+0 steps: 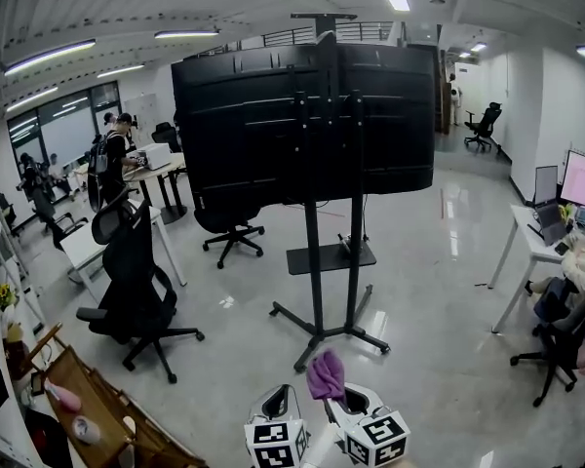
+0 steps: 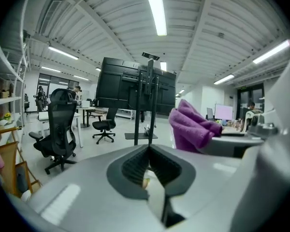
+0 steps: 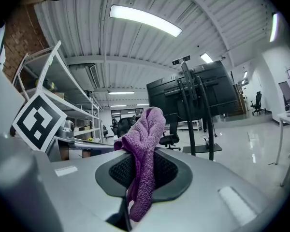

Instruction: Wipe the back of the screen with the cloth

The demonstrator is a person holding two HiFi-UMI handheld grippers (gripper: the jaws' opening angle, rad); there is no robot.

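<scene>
Screen [image 1: 244, 125] back faces us on black stand [image 1: 314, 261]; right gripper [image 3: 144, 164] clenches purple cloth [image 3: 147, 129]; left gripper [image 2: 149, 153] jaws pressed together, empty; we note square markers [image 1: 273, 435] on cubes.

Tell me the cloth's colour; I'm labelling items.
Purple. The cloth shows best in the right gripper view.

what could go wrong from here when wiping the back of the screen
The cloth is pinched by the right gripper only along a narrow fold, so it might slip out under rubbing. The screen sits high on a slim stand; a hard push could rock it. The stand's legs splay across the floor toward the person, a possible trip point.
</scene>
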